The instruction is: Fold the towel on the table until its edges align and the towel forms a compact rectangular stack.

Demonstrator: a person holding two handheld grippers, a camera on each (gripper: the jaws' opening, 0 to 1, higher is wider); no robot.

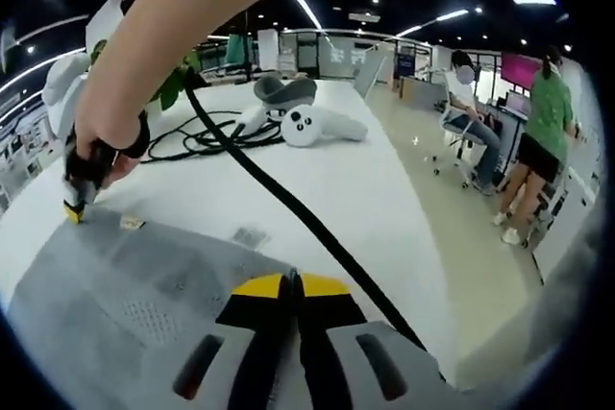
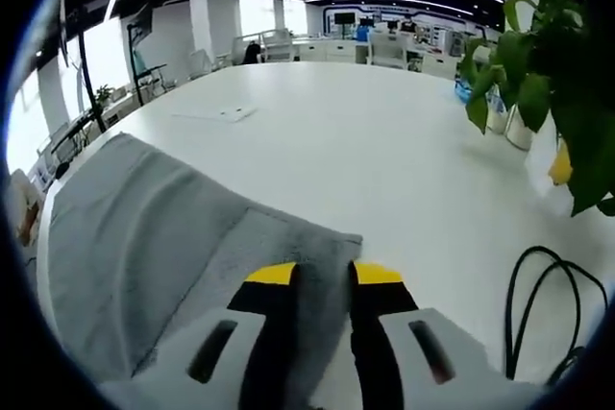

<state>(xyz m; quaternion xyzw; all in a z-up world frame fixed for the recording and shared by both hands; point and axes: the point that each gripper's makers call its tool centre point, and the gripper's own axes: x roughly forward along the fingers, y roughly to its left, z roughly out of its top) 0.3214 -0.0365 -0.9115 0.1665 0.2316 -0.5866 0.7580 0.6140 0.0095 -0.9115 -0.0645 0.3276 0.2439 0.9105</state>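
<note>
A grey towel [image 1: 135,309] lies flat on the white table [image 1: 356,189]. My left gripper [image 1: 293,281] is at the towel's near edge, jaws together on the cloth. At the towel's far left corner my right gripper [image 1: 74,208], held by a person's hand, presses its yellow tips onto the cloth. In the right gripper view the towel [image 2: 144,237] spreads to the left, and its corner runs up between the jaws of the right gripper [image 2: 324,276], which pinch it.
A black cable [image 1: 288,201] crosses the table from the right gripper. A grey headset [image 1: 285,91] and white controllers [image 1: 312,126] lie beyond it. Potted plants [image 2: 543,74] and cable loops [image 2: 524,304] are on the right, a flat white sheet [image 2: 226,114] lies farther off, and people [image 1: 550,132] stand off the table.
</note>
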